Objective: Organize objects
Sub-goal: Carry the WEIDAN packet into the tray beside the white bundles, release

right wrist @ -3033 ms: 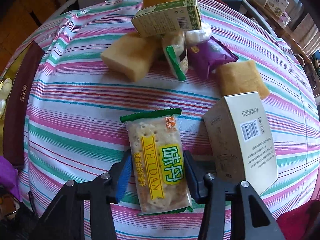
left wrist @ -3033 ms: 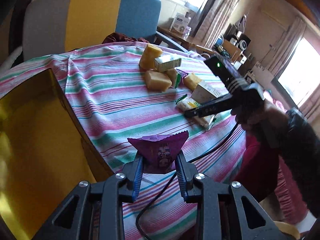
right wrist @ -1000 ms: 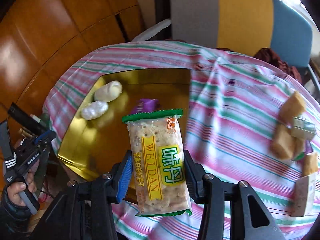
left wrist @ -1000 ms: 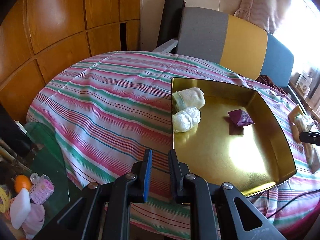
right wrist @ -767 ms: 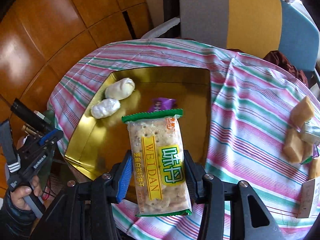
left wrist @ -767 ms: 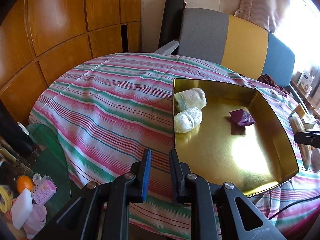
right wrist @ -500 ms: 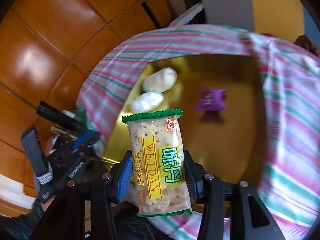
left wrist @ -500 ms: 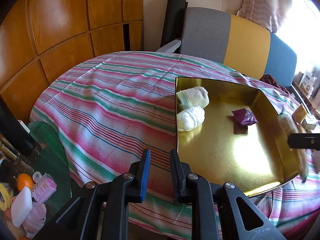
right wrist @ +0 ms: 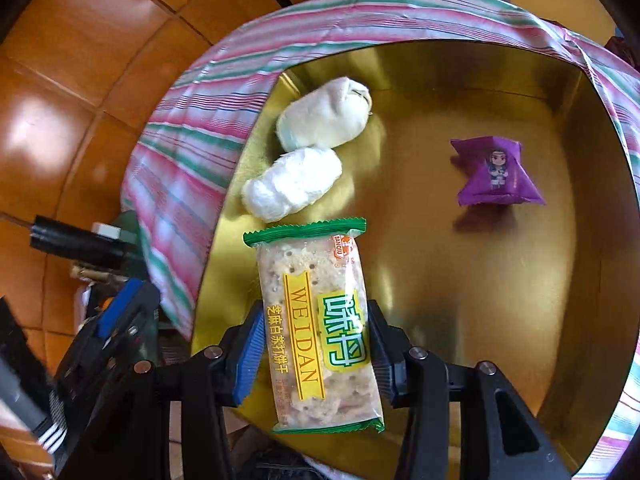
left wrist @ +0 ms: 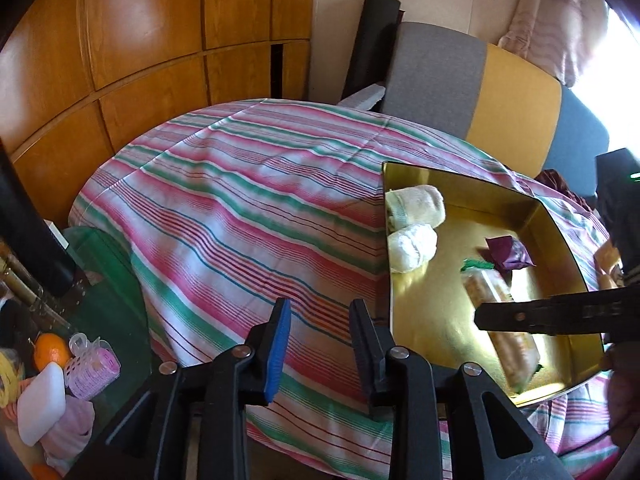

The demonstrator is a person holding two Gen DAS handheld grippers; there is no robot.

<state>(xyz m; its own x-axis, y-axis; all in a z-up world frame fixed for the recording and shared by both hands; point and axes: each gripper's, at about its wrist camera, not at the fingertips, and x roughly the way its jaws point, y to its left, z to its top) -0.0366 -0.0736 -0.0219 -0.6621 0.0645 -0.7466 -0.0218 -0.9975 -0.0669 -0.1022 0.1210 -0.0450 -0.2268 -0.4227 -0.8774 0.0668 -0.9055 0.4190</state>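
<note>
Cracker packet (right wrist: 320,328): clear wrap, green crimped ends, yellow label, held lengthwise above the near part of the gold tray (right wrist: 572,92). On the tray floor, two white wrapped rolls (right wrist: 294,188) touch along the left wall; a purple sachet (right wrist: 496,172) lies apart at far right.

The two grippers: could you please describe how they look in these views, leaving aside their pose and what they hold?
Both are black, angular plastic frames with silver screws. The left gripper has a blue ribbed pad on one finger; the right gripper has blue ribbed pads on both fingers. No cables or sleeves are clearly visible.
</note>
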